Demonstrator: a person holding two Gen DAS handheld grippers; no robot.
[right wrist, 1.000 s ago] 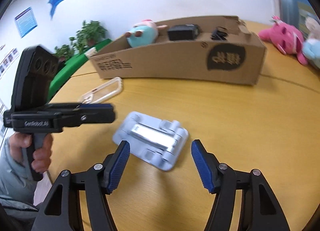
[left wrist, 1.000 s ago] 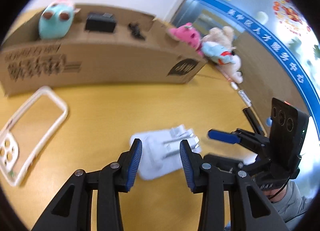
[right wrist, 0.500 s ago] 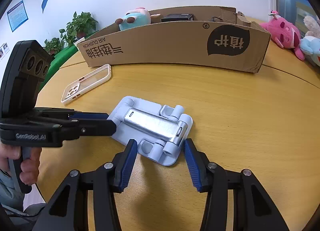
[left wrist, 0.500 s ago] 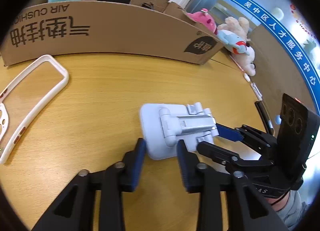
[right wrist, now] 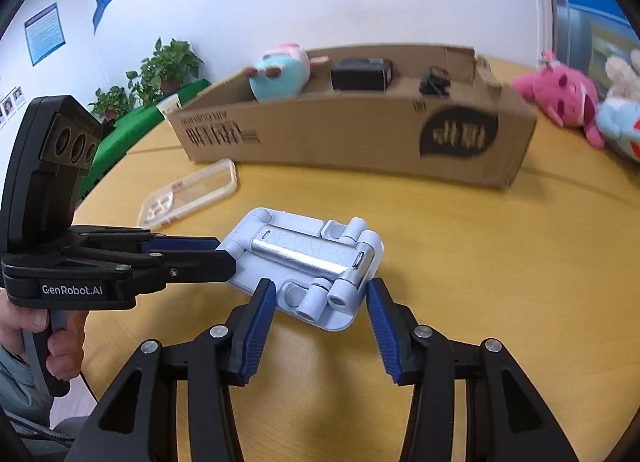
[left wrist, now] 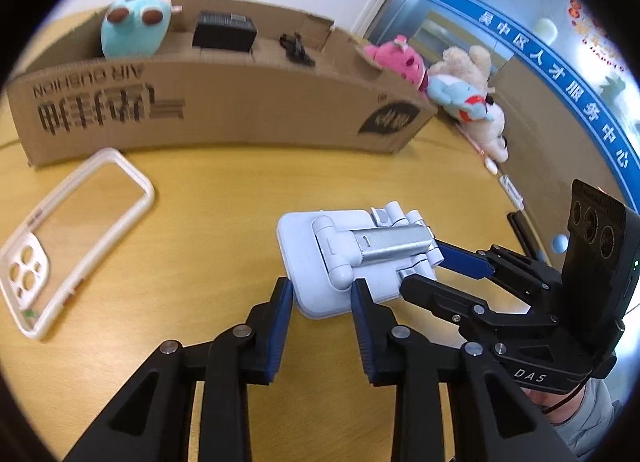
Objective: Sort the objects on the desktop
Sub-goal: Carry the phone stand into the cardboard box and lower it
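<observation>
Left wrist view: the left gripper (left wrist: 322,296) has closed from wide apart a second ago and now pinches the near edge of the stand (left wrist: 352,258), which looks lifted and tilted off the table (left wrist: 200,221). The right gripper (right wrist: 320,302), jaws narrowed but with a gap at the right pad, brackets the hinge end. So the pickup seems done; carrying it over comes next. Beyond lie the phone case (left wrist: 76,238) and the box (left wrist: 224,105) holding a plush (left wrist: 134,27).
</observation>
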